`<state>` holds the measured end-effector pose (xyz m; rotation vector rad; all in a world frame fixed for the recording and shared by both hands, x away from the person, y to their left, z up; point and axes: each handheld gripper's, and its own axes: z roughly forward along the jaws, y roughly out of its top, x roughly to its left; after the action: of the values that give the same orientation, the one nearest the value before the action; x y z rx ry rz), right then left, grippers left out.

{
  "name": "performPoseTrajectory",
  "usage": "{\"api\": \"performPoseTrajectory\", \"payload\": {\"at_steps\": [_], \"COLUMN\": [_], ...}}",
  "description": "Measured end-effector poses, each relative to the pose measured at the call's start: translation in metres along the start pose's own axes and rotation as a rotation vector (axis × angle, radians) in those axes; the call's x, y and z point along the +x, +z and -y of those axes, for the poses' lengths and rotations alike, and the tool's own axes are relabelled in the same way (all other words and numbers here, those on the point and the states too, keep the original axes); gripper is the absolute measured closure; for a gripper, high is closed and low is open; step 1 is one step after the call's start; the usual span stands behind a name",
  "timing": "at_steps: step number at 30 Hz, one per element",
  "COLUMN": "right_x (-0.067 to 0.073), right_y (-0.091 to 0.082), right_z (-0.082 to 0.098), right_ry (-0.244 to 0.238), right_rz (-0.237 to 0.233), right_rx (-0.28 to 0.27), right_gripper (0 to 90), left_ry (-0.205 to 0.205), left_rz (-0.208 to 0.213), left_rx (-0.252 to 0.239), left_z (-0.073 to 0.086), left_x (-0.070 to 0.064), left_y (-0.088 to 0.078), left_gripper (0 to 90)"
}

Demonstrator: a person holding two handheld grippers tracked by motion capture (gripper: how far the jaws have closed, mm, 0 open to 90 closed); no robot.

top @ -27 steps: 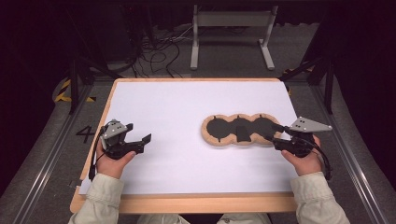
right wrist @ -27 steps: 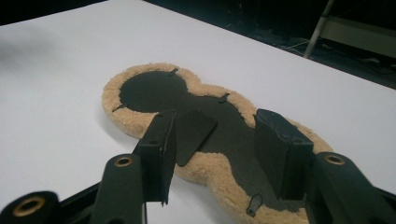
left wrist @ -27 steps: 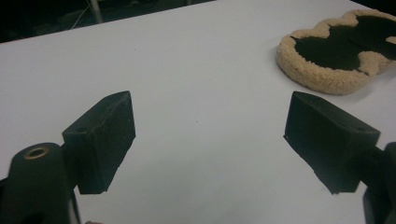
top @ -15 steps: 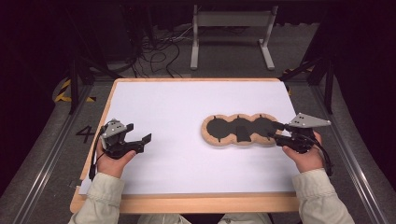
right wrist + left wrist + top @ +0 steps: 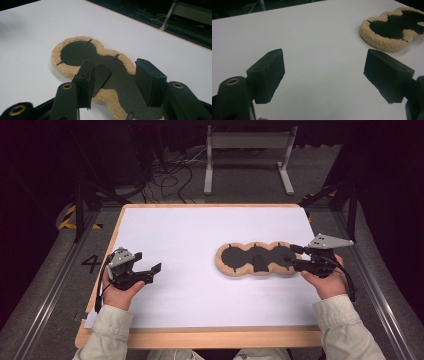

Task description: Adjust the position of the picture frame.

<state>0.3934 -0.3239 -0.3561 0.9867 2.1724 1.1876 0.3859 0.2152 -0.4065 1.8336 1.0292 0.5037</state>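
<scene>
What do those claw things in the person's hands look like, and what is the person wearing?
Both are black. The left gripper and the right gripper each have two blocky black jaws, brass-ringed holes and a trailing black cable. The right carries a grey three-cornered plate. The sleeves are pale beige.

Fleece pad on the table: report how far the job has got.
Done: nothing visible; the fleece pad lies flat, black side up, on the white table. In hand: the right gripper is at the pad's right end, jaws apart over it, not clamped. Left: gripping and handling the pad; the left gripper waits open, well away from it.
</scene>
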Motion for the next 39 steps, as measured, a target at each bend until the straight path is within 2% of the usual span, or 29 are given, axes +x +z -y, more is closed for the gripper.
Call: {"api": "performPoseTrajectory", "payload": {"at_steps": [4, 11, 18, 21, 23, 28, 39], "right_x": [-0.004, -0.017, -0.033, -0.04, -0.045, -0.055, -0.077], "right_y": [0.004, 0.011, 0.021, 0.024, 0.027, 0.036, 0.054], "right_z": [-0.005, -0.01, -0.013, -0.013, -0.012, -0.009, 0.004], "right_ry": [0.022, 0.072, 0.109, 0.142, 0.159, 0.166, 0.224], "right_rz": [0.009, 0.009, 0.057, 0.065, 0.074, 0.105, 0.158], "right_rx": [0.029, 0.078, 0.138, 0.155, 0.174, 0.221, 0.289], "right_gripper": [54.0, 70.0, 83.8, 89.5, 90.0, 90.0, 90.0], "left_ry": [0.001, 0.0, 0.001, 0.001, 0.001, 0.005, 0.002], "left_rz": [0.003, 0.004, 0.004, 0.003, 0.004, 0.007, 0.008], "left_rx": [0.006, 0.009, 0.015, 0.018, 0.018, 0.021, 0.027], "left_z": [0.0, 0.0, 0.001, 0.001, 0.001, 0.001, 0.001], "left_x": [-0.001, 0.0, 0.001, 0.001, 0.001, 0.0, 0.001], "left_y": [0.0, -0.001, -0.001, 0.0, 0.0, 0.002, 0.002], "left_gripper": [17.5, 17.5, 17.5, 17.5, 17.5, 17.5, 17.5]}}
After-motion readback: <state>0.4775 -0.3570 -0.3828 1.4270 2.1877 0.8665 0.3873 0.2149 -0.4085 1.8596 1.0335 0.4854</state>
